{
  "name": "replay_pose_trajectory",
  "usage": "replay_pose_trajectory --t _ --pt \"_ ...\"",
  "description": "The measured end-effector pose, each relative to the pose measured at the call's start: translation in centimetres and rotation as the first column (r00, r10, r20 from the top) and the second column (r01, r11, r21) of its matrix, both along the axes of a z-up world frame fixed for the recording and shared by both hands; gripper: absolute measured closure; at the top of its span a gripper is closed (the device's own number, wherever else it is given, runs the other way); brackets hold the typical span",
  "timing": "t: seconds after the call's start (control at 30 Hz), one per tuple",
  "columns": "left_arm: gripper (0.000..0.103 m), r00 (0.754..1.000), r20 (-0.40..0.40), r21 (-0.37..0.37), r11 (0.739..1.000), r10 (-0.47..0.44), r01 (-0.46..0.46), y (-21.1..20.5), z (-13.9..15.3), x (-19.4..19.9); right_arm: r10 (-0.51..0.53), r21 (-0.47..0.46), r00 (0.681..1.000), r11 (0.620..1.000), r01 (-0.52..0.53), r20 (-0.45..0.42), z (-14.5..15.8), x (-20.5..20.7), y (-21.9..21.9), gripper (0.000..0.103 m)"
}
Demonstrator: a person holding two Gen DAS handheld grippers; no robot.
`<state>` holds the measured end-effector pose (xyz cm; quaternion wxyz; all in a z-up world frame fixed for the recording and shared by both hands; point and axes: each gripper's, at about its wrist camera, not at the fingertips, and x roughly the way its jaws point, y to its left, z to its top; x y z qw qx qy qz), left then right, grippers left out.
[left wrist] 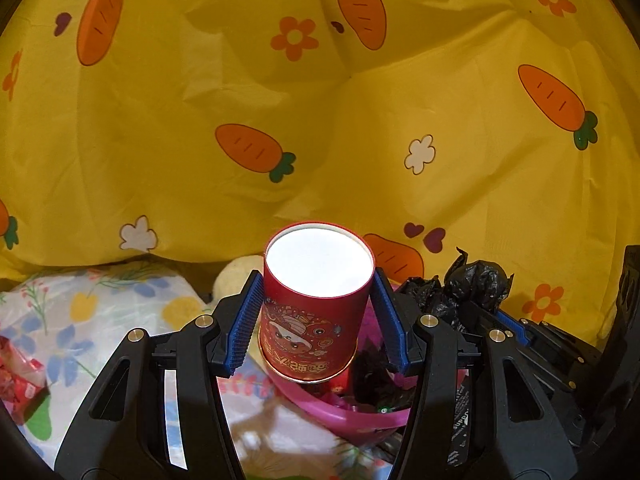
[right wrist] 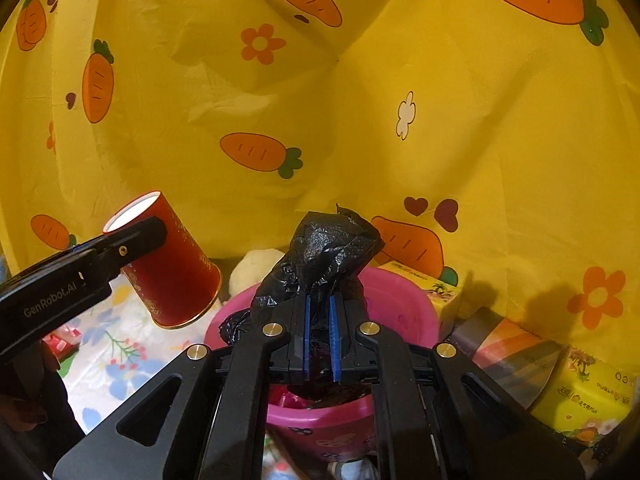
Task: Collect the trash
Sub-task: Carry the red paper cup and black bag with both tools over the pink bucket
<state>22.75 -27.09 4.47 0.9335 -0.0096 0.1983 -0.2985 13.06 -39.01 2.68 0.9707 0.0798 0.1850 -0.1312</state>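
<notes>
My left gripper [left wrist: 316, 312] is shut on a red paper cup [left wrist: 312, 312] with a white inside; the blue pads press both of its sides. The cup [right wrist: 172, 272] hangs tilted, mouth up and to the left, above the left rim of a pink bin [right wrist: 404, 304]. My right gripper [right wrist: 320, 340] is shut on the edge of a black plastic bag [right wrist: 328, 252], which rises bunched above the bin and lines its inside. In the left wrist view the bag [left wrist: 472, 284] shows at the right and the pink bin [left wrist: 352, 416] lies below the cup.
A yellow cloth with carrots [right wrist: 360, 120] hangs close behind everything. A floral sheet [left wrist: 80, 320] covers the surface at the left, with a red wrapper [left wrist: 20, 380] on it. Yellow packs [right wrist: 588, 396] and a striped packet [right wrist: 512, 352] lie right of the bin. A pale round thing [right wrist: 256, 268] sits behind the bin.
</notes>
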Motion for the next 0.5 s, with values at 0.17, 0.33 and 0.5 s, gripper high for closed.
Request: replay_pose_trajectory --t 0.17,0.33,0.5 --pt "0.049 0.999 -0.03 0.005 0.999 -0.033 0.033 -2.0 -1.4 1.7 -0.039 -0.005 0.999 0.999 0.039 -0.022 -0.8 0.9 -1.6 0.094" --pt "0.049 0.997 -0.058 0.01 0.999 -0.046 0.047 -3.2 -2.5 3.0 -0.063 -0.001 0.997 0.998 0.063 -0.037 -1.4 1.8 -2.6 0.094" --pt "0.049 0.995 -0.078 0.011 0.998 -0.055 0.056 -3.8 -3.2 3.8 -0.073 -0.004 0.996 0.997 0.073 -0.053 -2.0 2.8 -3.0 0.094"
